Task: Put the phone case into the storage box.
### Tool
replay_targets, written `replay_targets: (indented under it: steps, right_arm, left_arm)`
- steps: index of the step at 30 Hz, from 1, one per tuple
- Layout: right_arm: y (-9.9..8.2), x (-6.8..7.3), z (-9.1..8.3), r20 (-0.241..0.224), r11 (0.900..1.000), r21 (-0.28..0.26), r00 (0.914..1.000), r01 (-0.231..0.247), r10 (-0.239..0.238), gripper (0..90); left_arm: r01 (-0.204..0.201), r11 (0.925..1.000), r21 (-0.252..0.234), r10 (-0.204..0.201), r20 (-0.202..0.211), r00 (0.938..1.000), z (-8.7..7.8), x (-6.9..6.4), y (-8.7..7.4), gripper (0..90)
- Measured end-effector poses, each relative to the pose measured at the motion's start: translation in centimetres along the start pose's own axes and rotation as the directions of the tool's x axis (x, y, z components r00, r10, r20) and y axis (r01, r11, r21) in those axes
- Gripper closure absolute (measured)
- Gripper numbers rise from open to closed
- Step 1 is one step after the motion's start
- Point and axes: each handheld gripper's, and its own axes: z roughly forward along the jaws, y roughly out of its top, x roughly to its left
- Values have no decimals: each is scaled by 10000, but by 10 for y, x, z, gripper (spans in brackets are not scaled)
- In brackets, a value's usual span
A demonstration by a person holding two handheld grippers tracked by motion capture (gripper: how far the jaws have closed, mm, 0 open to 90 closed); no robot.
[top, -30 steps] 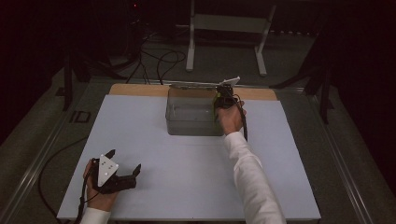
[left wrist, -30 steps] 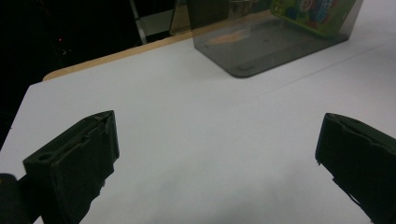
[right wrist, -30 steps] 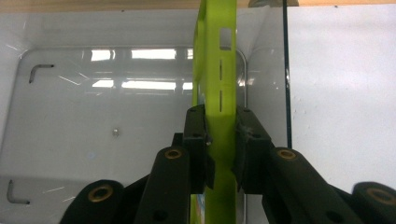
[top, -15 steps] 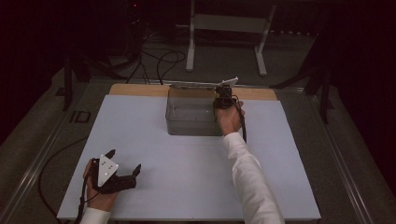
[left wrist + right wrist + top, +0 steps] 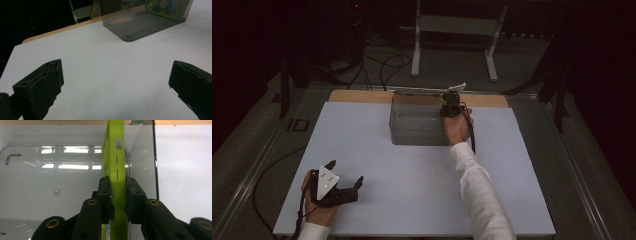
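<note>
Still, your right claw stays clenched on the lime-green plastic panel, held edge-on and upright over the clear bin at the counter's far edge. Your left claw rests released near you; its view catches cartoon print.

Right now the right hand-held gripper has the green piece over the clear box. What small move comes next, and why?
Probably lower it a little further before letting go. The right hand-held gripper is clamped on the lime-green flat piece, held on edge above the clear box, near its right wall. The left hand-held gripper sits open, away from the box.
</note>
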Motion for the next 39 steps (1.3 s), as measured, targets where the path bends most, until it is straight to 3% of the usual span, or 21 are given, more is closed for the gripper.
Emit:
replay_targets:
  steps: [6, 10, 16, 23, 32, 39]
  right_arm:
    - [0, 1, -1, -77, 9999, -87, 9999, 115, -116, 719]
    - [-1, 3, -5, 124, 9987, -307, 9991, 409, -405, 688]
    - [-2, 0, -12, -233, 9954, -622, 9969, 732, -748, 657]
    - [-7, -2, -21, -595, 9854, -1079, 9886, 1314, -1383, 588]
    - [-9, -9, -38, -515, 9620, -2080, 9802, 1769, -1914, 450]
    - [-13, -17, -47, -1047, 9464, -2514, 9664, 2025, -2346, 334]
  left_arm:
    - [-4, 10000, 3, 4, 7, 10000, 0, 0, 0, 0]
    - [-3, 10000, 4, 3, -6, 10000, 0, 0, 0, 0]
    - [-14, 10000, -1, 14, -9, 10000, 0, 0, 0, 0]
    - [-29, 10000, 17, 29, 6, 10000, 0, 0, 0, 0]
    - [-43, 10000, 25, 43, 8, 10000, 0, -1, 0, 0]
    - [-34, 10000, 23, 34, 12, 10000, 0, -1, 0, 0]
